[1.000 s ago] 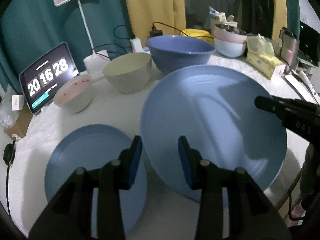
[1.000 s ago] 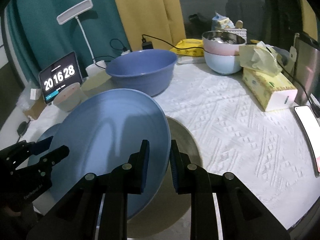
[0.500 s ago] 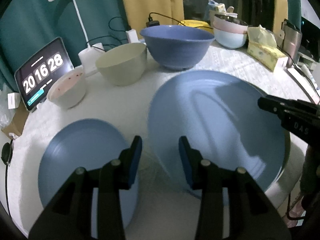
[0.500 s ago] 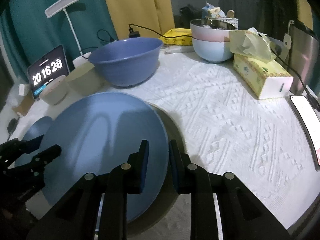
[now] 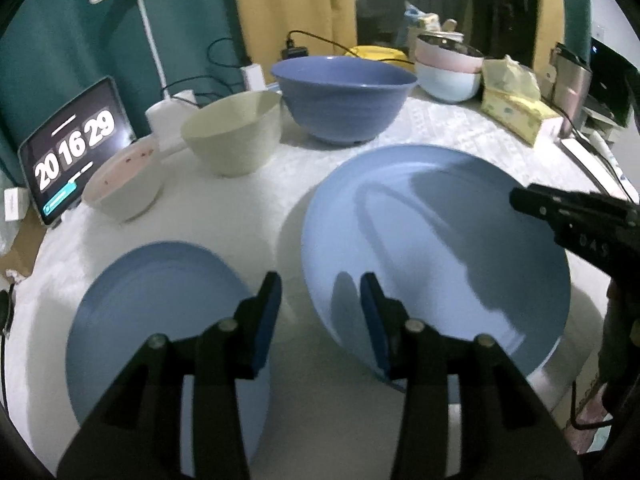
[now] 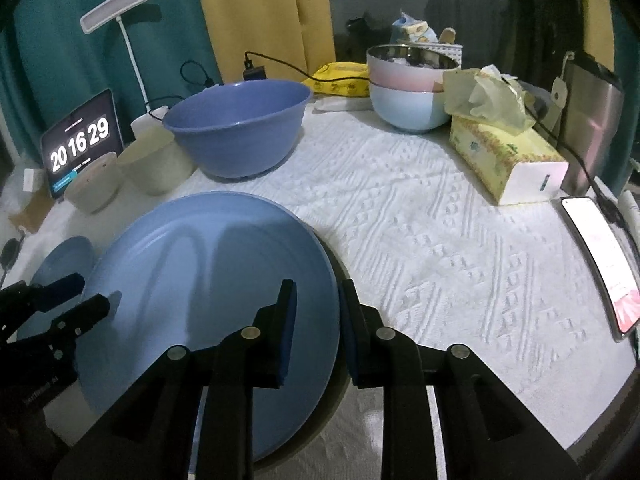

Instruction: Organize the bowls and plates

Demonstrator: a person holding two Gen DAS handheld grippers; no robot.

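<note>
**Right wrist view: large plate lies face up, its rim between narrow jaws**

Right wrist camera shows the large blue plate [image 6: 208, 280] on the near left part of the white tablecloth [image 6: 440, 240], hollow side up and close to flat. It is round, so it has no long axis and points no particular way. Its right rim passes between the two fingers of the right gripper [image 6: 316, 332]: one pad sits over the plate's inner face, the other just outside the edge. The jaws stand narrow. Whether the pads actually press on the rim cannot be told from either view.

A greyish edge of a darker dish [image 5: 554, 378] shows under the plate's near right side in the left wrist view, so the plate appears to rest on it.

The left gripper [image 5: 320, 300] hovers at the plate's near left side with its jaws apart and nothing between them. One finger overlaps the plate's rim in the picture and the other is beside the small blue plate [image 5: 152, 304]. That small plate lies flat and face up to the left of the large one, apart from it.

Behind the plates stand a dark blue bowl [image 6: 236, 136], a cream bowl [image 5: 236, 136] and a pink-lined bowl [image 5: 124, 188], all upright, in a row that runs left toward a tablet clock [image 5: 72, 148]. Two stacked bowls [image 6: 412, 92], a tissue box [image 6: 504, 160] and a phone [image 6: 600, 264] sit on the far right, well apart from the plates.
</note>
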